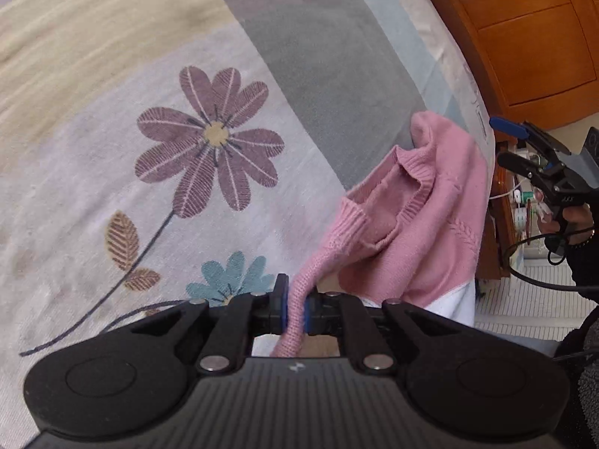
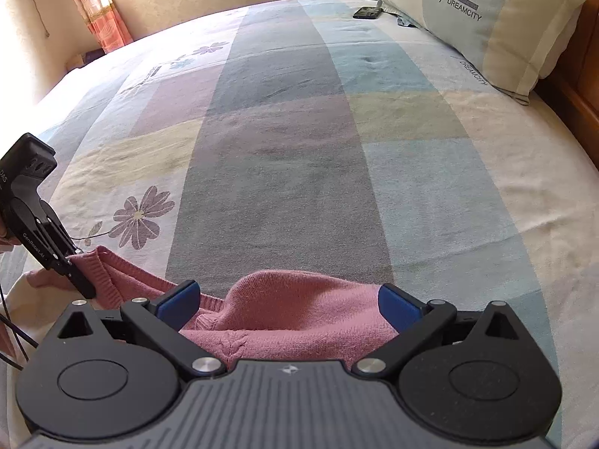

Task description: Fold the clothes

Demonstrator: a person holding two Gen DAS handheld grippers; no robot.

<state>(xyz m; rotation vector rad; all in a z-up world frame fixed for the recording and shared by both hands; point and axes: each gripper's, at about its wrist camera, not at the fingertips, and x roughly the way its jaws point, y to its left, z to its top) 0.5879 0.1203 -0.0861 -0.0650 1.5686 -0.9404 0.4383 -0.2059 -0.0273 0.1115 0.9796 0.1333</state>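
Left hand-held gripper (image 1: 295,308) pinches pink sweater (image 1: 430,217) sleeve; right hand-held gripper (image 2: 288,305) spread wide. Soft, light, limp knit; grip ribbed edges on bed (image 2: 299,131).

Left gripper (image 1: 295,308) pinched closed on pink sweater (image 1: 430,224); right gripper (image 2: 290,305) held with jaws spread wide apart.
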